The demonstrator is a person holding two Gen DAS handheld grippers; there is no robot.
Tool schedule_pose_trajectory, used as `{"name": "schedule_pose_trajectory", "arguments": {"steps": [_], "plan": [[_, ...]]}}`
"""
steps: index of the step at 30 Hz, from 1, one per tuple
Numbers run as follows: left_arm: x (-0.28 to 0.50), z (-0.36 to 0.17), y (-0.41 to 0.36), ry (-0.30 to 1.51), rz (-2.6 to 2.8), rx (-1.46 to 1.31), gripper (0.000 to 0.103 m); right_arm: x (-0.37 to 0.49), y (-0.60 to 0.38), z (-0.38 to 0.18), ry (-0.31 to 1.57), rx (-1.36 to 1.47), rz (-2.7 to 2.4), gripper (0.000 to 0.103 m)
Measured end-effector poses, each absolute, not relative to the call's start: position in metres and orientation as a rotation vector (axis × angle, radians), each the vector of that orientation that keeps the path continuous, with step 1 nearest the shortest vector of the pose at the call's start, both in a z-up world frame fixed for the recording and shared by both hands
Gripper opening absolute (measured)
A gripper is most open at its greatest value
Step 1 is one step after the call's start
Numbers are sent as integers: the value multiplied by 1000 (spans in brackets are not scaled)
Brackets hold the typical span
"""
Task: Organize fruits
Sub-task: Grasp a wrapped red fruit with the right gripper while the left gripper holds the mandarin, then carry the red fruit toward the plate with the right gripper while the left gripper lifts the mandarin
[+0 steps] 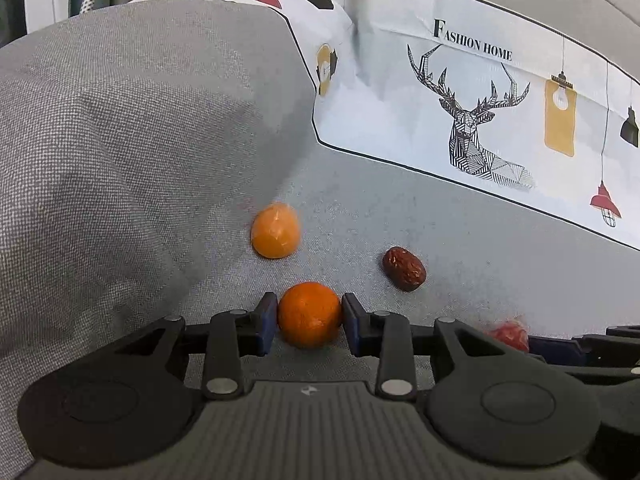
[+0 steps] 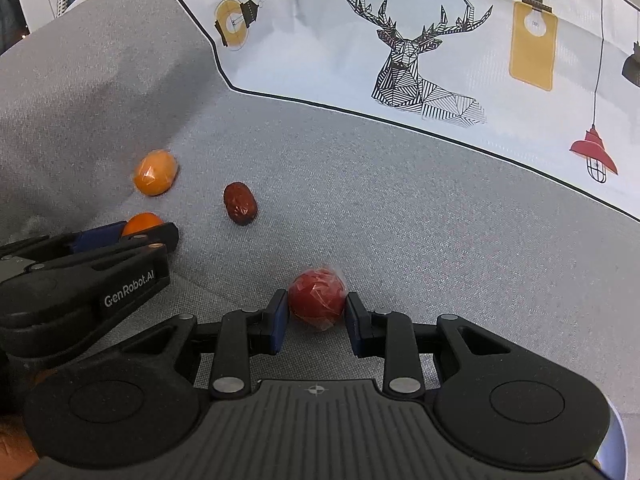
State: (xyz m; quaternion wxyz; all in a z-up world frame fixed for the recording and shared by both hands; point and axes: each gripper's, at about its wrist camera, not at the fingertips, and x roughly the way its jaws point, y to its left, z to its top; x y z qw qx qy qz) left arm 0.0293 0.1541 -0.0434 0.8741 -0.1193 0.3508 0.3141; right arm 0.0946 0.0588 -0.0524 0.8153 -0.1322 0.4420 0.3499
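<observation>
My left gripper (image 1: 309, 314) is shut on a deep-orange mandarin (image 1: 309, 314) low over the grey sofa seat; both also show in the right wrist view, the left gripper (image 2: 132, 236) holding the mandarin (image 2: 142, 222). My right gripper (image 2: 317, 304) is shut on a red plastic-wrapped fruit (image 2: 317, 298), which shows dimly in the left wrist view (image 1: 510, 334). A paler wrapped orange fruit (image 1: 275, 231) (image 2: 155, 172) lies by the grey cushion. A dark red date (image 1: 404, 268) (image 2: 240, 203) lies on the seat between the two grippers.
A large grey cushion (image 1: 120, 140) rises on the left. A white printed pillow with a deer and "FASHION HOME" (image 1: 480, 92) (image 2: 420, 48) lines the back. Grey seat fabric (image 2: 420, 220) stretches to the right.
</observation>
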Motion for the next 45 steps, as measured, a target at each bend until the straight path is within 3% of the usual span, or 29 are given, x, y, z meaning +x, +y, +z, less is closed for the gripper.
{"name": "schedule_pose_trajectory", "arguments": {"steps": [22, 39, 45], "plan": [[20, -31, 150, 666, 671, -241, 37, 95, 50, -40, 899, -242, 718, 32], [-10, 1, 133, 608, 600, -214, 38, 53, -45, 61, 729, -135, 632, 32], [-13, 29, 122, 616, 563, -242, 38, 30, -95, 70, 690, -86, 591, 32]]}}
